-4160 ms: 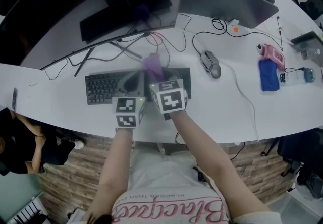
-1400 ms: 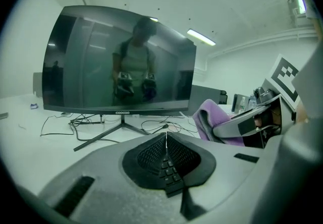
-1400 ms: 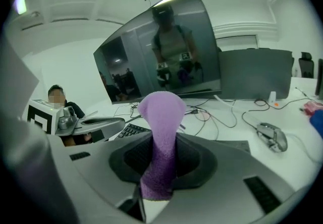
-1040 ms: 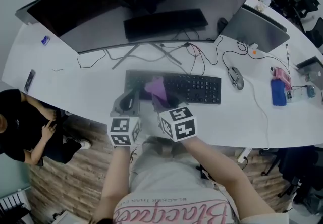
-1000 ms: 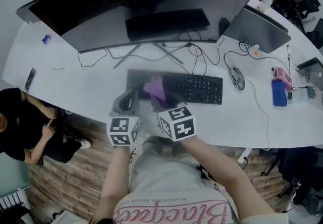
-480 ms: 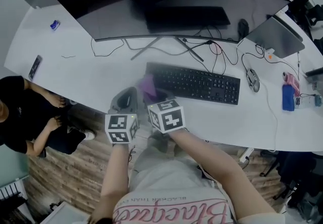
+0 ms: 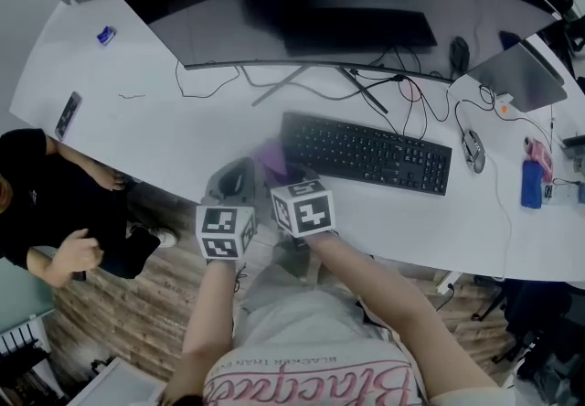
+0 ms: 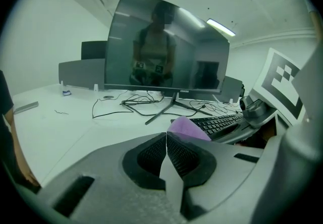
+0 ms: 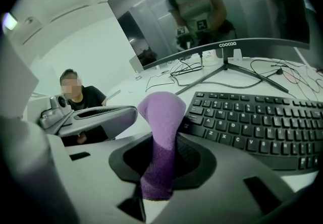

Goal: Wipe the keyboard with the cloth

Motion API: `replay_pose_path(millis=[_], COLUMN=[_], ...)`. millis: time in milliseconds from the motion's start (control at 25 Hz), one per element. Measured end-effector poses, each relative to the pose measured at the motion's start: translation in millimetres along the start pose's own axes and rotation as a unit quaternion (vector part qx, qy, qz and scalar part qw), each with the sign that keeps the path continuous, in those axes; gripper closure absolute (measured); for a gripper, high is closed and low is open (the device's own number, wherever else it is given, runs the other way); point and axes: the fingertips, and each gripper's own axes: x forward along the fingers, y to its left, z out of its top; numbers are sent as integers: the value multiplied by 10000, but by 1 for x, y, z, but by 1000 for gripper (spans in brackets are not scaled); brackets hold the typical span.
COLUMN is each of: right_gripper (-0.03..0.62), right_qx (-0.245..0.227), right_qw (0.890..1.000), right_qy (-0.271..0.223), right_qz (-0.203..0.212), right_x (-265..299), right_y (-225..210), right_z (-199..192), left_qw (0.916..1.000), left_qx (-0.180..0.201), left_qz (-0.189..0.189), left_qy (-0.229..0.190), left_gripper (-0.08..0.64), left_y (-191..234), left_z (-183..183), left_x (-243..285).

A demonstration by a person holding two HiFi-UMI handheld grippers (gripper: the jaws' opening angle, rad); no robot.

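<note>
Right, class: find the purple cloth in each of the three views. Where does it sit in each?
Head view: cloth lower centre, at the keyboard's left end.
Left gripper view: cloth centre, keyboard right of it.
Right gripper view: cloth centre-left, upright; keyboard right.
Shared landmark: keyboard.

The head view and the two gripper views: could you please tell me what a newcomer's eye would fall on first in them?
The purple cloth, pinched upright in the shut right tongs, stands out first, just off the left end of the black keyboard. Behind it the wide curved monitor spans the white desk, and the left tongs are shut on nothing beside the right ones.
</note>
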Motion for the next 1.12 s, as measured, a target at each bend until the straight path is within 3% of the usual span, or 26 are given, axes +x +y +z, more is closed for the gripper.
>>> replay_pose_path(millis=[240,1120], right_gripper=[503,503], right_qx=[203,284], right_qw=[9998,9993], right_qy=[-5,-117], right_qz=[-78,-225], right_x=[3,-19], right_y=[-17,-50], right_z=[3,4], left_qw=[9999,9992], left_qx=[38,151], left_qz=[-145,-325], left_qy=[45,179], left_gripper=[552,552], left_y=[-7,-44], left_z=[1,-2], left_x=[10,23])
